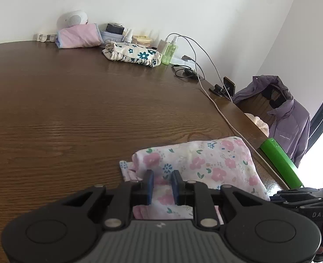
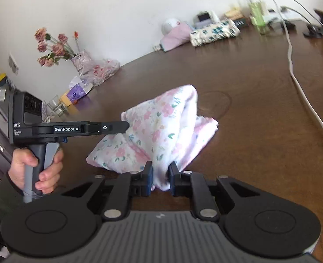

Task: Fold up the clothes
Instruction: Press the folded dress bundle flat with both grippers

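Pink-flowered white cloth [image 2: 161, 122] is pinched in both tools at once. The right gripper [image 2: 160, 178] has its two blue-padded fingers narrowed onto a gathered fold of the cloth, which fills the small gap between them. The left gripper [image 1: 162, 184] is likewise nearly closed, with a strip of the same cloth [image 1: 196, 164] running between its pads; seen from the right wrist, that left gripper [image 2: 126, 127] comes in from the side, level, its tip pressed into the cloth's raised flank, with a hand [image 2: 36, 171] wrapped round its grey handle.

The cloth sits bunched on the brown wooden table [image 1: 73, 109], near the person's side and close to the table's right edge. In the right wrist view it stands up in a peak that leans away from the camera, with a lower flap spread toward the right. In the left wrist view it reads as a folded pad whose long axis runs roughly across the picture, left to right.

A white cable [image 1: 216, 107] trails along the table just beyond the cloth, beside the edge. Wide bare tabletop lies to the left and ahead. Far back by the wall lie a blue-flowered bundle [image 1: 133, 53], a pink folded cloth [image 1: 79, 36] and a green bottle [image 1: 169, 51].
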The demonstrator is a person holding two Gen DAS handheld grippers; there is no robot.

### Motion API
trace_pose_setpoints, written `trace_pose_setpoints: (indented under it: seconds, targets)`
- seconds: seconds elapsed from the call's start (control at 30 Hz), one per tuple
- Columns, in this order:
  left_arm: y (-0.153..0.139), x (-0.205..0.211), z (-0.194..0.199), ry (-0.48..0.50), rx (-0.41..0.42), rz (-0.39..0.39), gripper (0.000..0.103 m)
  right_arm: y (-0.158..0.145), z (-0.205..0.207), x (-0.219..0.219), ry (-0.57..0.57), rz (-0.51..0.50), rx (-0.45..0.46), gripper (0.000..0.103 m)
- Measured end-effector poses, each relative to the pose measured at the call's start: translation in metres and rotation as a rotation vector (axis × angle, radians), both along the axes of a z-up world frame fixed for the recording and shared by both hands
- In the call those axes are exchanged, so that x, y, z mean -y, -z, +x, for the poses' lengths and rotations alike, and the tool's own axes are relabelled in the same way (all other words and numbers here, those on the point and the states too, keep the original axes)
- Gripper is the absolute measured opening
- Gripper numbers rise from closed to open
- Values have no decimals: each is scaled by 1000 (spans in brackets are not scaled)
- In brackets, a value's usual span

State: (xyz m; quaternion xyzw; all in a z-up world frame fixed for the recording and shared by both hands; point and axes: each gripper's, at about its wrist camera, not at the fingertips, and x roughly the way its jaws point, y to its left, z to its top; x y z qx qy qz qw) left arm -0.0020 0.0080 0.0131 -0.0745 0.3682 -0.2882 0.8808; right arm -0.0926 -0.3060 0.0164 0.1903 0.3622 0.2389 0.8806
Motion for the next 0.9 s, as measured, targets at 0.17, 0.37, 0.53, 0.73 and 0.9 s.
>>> trace_pose_setpoints:
  seconds: [0.17,0.37,0.53,0.73,0.9]
  targets:
    - [-23,-21,-7,-78,87,-72,73,-18,15,10,111,60,85,68]
    - [-6,-23,14,-87,-86,-80,80,8,68,-2,122,174,-100,36]
    - [1,-25,26,-85,-126,-135,56,21,84,3,89,288,-178,27]
    - [9,-28,40,-59,-197,-205,34,9,82,8,94,234,-134,50]
    - [15,-32,51,-48,-255,-268,24,19,95,-2,76,241,-186,23]
